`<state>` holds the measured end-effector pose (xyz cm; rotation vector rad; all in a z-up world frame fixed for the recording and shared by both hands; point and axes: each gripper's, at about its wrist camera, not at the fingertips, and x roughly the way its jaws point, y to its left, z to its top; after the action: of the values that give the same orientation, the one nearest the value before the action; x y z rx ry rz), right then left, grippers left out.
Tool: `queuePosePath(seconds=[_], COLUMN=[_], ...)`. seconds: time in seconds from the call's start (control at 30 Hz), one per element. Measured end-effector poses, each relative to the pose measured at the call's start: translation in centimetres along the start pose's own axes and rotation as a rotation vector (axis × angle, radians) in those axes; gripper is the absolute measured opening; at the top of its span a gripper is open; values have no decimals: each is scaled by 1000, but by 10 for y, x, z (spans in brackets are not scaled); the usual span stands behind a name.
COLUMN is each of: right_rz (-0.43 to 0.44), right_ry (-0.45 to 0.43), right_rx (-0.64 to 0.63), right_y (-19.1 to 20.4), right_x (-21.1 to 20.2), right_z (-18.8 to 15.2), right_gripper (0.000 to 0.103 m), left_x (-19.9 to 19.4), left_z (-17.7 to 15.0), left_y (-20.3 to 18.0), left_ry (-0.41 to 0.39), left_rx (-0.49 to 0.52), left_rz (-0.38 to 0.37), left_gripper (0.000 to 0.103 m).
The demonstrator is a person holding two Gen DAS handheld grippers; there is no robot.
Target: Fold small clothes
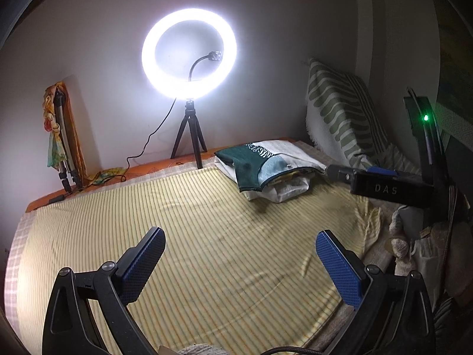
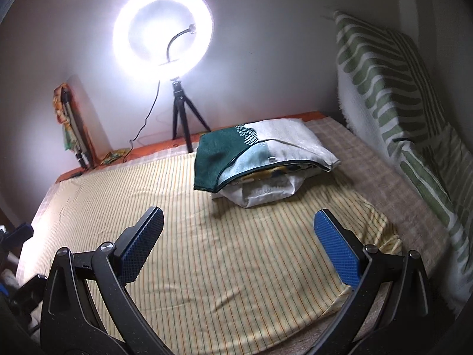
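Note:
A stack of folded clothes (image 1: 267,167) (image 2: 260,159) rests at the far right of the yellow striped sheet (image 1: 192,236) (image 2: 207,251); its top piece is dark green and pale grey, over white and yellow pieces. My left gripper (image 1: 240,254) hovers open over bare sheet, well short of the stack, with nothing between its blue pads. My right gripper (image 2: 239,236) is open too, just in front of the stack and holding nothing. From the left wrist view the right gripper's black body, marked DAS, (image 1: 390,189) shows beside the stack.
A lit ring light on a small tripod (image 1: 189,56) (image 2: 162,26) stands at the far edge by the wall, its cable trailing left. A folded tripod with a colourful cloth (image 1: 60,136) leans in the left corner. A green striped cushion (image 1: 340,112) (image 2: 393,88) leans at right.

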<state>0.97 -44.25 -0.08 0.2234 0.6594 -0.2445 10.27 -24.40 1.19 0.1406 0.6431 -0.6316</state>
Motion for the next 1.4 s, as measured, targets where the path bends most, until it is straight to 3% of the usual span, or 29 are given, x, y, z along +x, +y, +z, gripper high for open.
queuePosePath(seconds=[0.63, 1.4], right_rz=[2, -1], right_ry=[1, 24], right_rx=[66, 62], right_y=[-4, -1], right_x=[19, 28], right_z=[-17, -18], right_gripper=[103, 103], left_x=[-2, 1], left_z=[-14, -20], left_y=[3, 2], left_ry=[27, 48], left_rx=[24, 43], left_rz=[53, 63], left_gripper=[103, 103])
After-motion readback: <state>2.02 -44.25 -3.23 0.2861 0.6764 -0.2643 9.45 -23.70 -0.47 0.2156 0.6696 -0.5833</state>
